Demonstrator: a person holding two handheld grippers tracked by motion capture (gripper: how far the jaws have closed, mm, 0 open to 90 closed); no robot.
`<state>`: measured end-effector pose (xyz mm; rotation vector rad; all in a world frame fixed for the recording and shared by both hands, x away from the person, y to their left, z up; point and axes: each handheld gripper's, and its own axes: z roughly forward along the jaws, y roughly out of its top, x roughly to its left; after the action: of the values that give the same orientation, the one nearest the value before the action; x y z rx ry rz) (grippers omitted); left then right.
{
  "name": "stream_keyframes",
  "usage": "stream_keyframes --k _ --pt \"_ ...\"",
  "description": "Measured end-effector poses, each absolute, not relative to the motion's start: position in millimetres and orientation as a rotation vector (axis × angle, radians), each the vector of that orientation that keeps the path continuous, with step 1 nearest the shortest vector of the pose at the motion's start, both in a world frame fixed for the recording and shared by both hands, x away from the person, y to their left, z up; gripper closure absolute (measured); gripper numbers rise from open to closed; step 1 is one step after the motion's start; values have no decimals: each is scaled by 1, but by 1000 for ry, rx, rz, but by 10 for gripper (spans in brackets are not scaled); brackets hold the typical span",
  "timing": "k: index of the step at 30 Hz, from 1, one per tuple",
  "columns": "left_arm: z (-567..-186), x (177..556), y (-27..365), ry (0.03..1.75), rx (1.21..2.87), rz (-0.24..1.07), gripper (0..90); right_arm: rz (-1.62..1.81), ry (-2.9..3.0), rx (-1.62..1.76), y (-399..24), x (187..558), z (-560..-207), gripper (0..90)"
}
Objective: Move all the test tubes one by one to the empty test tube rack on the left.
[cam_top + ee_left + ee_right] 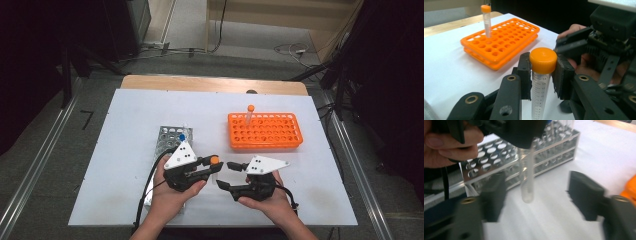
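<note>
One tube (541,82), clear plastic with an orange screw cap (543,60) and printed marks down its side, hangs upright between the jaws of the left tongs (541,75); the pads press just under the cap, so those tongs are closed on it; seen from the right tongs (536,200), its rounded bottom hangs clear above the white table (125,165). Judged light, stiff and smooth, likely to slip or swing if pinched low; best hold is high, under the cap's rim; squeezing hard risks cracking it. Right tongs stand open, jaws either side of the tube's lower end, not touching. Beyond the left tongs sits an orange rack (501,42) with one capped tube (486,21) standing in it; a metal rack (524,157) lies behind the tube in the right gripper view.
</note>
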<state>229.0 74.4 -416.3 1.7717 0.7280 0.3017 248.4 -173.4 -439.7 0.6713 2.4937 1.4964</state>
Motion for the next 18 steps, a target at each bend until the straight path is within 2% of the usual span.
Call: stream_keyframes --k 4,7,18 --pt "-413 227 88 745 1764 329 711 1509 2438 728 -191 253 -435 61" --pt "-413 229 99 770 1751 350 711 1505 2410 744 -206 256 -434 0" --pt "-407 232 139 861 1683 444 711 1473 2307 879 -264 278 -435 0"
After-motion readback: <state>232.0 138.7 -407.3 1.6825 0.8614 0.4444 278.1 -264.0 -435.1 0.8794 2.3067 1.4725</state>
